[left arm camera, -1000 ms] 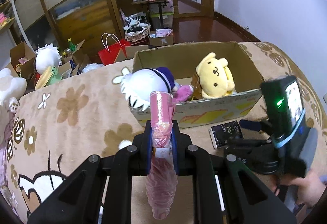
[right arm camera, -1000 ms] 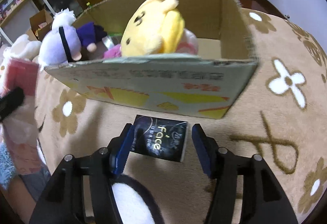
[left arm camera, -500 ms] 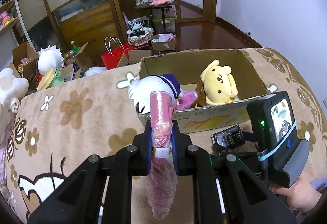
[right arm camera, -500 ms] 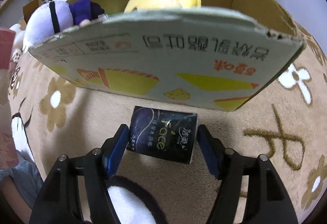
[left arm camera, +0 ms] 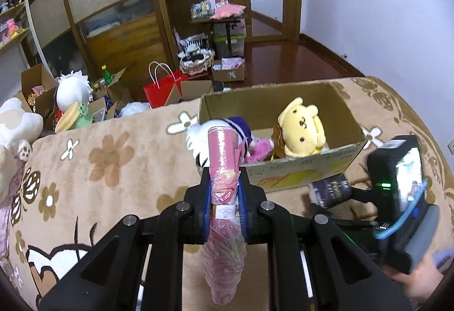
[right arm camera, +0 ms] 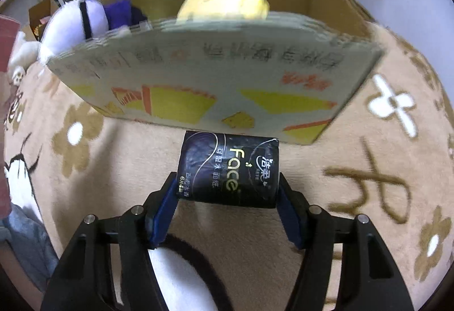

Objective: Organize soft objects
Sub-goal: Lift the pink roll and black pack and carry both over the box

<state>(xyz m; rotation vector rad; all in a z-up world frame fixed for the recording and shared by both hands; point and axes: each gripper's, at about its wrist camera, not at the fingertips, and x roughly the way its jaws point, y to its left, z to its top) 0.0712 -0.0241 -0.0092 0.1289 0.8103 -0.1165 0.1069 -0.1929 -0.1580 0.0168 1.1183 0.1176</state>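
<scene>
My left gripper is shut on a pink plastic-wrapped soft pack, held upright above the blanket, short of the cardboard box. The box holds a yellow dog plush and a white and purple plush. My right gripper is shut on a dark blue "Face" tissue pack, just in front of the box's near wall. The tissue pack also shows in the left wrist view, with the right gripper's body behind it.
A beige flowered blanket covers the surface. Beyond its far edge lie a red paper bag, open cartons and plush toys. A white plush sits at the left. Wooden shelves stand behind.
My right gripper moved forward around the tissue pack and closed on it; the pack now looks slightly raised. My left gripper drew back and rose a little with the pink pack.
</scene>
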